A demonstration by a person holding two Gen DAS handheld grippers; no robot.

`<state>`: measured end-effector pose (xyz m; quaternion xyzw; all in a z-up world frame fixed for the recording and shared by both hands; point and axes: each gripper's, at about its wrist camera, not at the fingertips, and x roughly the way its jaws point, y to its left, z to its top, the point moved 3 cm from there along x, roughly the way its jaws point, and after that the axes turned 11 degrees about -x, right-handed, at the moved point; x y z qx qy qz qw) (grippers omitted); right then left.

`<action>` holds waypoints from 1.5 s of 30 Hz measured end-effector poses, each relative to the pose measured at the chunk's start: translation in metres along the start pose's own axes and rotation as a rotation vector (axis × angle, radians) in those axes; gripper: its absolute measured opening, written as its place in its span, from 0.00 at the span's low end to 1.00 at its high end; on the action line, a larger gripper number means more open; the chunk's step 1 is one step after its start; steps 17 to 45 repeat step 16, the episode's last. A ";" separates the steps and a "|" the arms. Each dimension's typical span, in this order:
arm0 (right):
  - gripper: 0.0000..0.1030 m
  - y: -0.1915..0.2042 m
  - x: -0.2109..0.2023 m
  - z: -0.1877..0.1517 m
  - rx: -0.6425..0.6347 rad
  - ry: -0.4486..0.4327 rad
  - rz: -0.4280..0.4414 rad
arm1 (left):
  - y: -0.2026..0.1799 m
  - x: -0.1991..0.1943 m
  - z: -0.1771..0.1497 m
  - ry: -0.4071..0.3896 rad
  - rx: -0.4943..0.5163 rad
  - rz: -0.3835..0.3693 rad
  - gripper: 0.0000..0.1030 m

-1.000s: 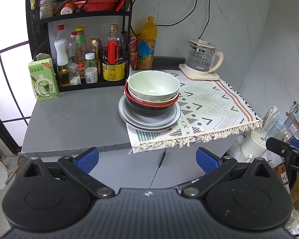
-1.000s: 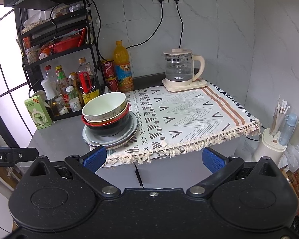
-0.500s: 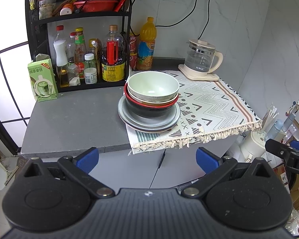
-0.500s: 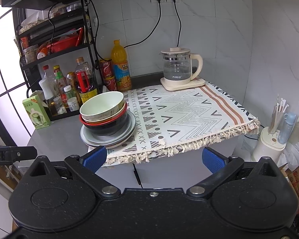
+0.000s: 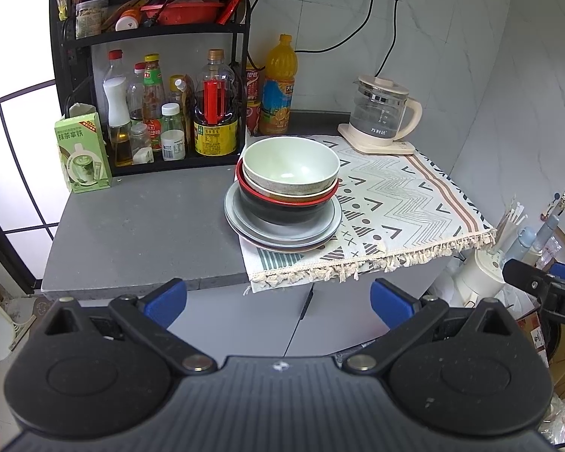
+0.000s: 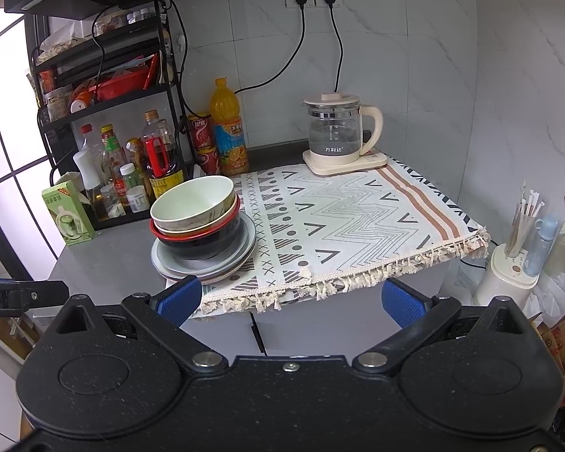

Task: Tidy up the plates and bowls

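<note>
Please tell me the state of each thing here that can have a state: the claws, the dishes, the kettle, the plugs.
left claw: open, holding nothing
right claw: open, holding nothing
pale green bowl: upright, empty, top of the stack
black and red bowl: nested under it
grey plates: stacked at the cloth's left edge
kettle: lid on, on its base
two plugs: plugged in

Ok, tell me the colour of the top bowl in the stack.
Pale green inside, speckled beige outside: the top bowl shows best in the left wrist view.
</note>
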<state>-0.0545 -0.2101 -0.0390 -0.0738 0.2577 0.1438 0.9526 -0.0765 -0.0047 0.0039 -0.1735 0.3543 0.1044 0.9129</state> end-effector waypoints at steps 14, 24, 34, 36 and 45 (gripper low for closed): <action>1.00 -0.001 0.000 0.000 0.000 0.000 0.001 | 0.000 -0.003 0.000 -0.008 0.003 0.004 1.00; 1.00 0.000 -0.001 0.000 0.001 0.001 0.002 | 0.001 -0.002 0.000 -0.006 0.002 0.005 1.00; 1.00 0.000 -0.001 0.000 0.001 0.001 0.002 | 0.001 -0.002 0.000 -0.006 0.002 0.005 1.00; 1.00 0.000 -0.001 0.000 0.001 0.001 0.002 | 0.001 -0.002 0.000 -0.006 0.002 0.005 1.00; 1.00 0.000 -0.001 0.000 0.001 0.001 0.002 | 0.001 -0.002 0.000 -0.006 0.002 0.005 1.00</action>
